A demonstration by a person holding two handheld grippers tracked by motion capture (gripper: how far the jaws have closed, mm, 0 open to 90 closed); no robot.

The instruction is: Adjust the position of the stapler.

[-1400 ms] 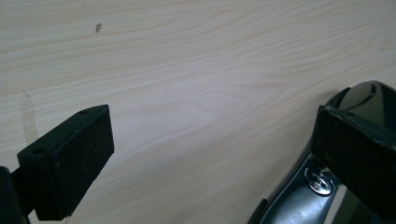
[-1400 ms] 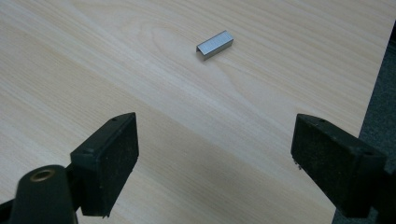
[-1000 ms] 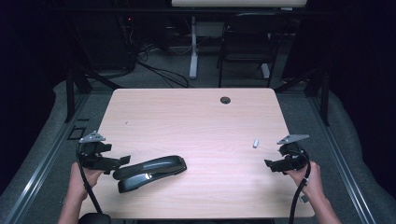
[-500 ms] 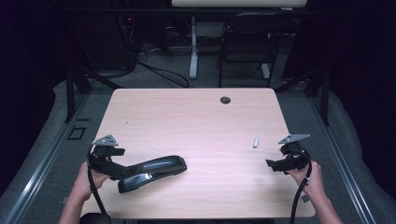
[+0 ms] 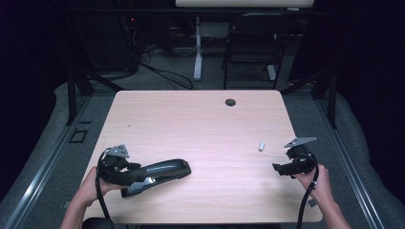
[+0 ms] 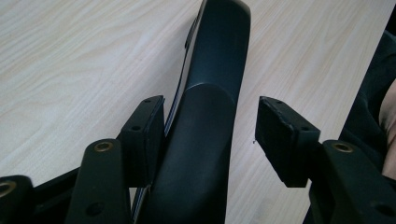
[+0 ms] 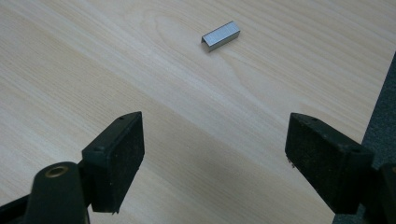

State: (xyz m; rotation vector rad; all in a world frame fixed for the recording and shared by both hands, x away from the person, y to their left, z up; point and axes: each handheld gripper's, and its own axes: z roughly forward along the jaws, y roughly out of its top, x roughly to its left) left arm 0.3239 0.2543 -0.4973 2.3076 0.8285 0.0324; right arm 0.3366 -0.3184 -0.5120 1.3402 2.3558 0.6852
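A pale wood counter [image 5: 200,124] carries a black stapler [image 5: 157,171] lying near its front left corner. The left gripper [image 6: 210,135] has its jaws open around the stapler's rear end, one jaw touching its side. The right gripper [image 7: 215,154] hovers near the front right edge, jaws wide open, holding nothing. A small staple strip [image 7: 221,35] lies just beyond it.

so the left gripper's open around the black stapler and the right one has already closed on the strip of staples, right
Not quite. The right gripper has not closed on the strip of staples: in the right gripper view its fingers stand wide open, with the strip lying on the table ahead of them, untouched. The rest holds: the left gripper is open around the black stapler.
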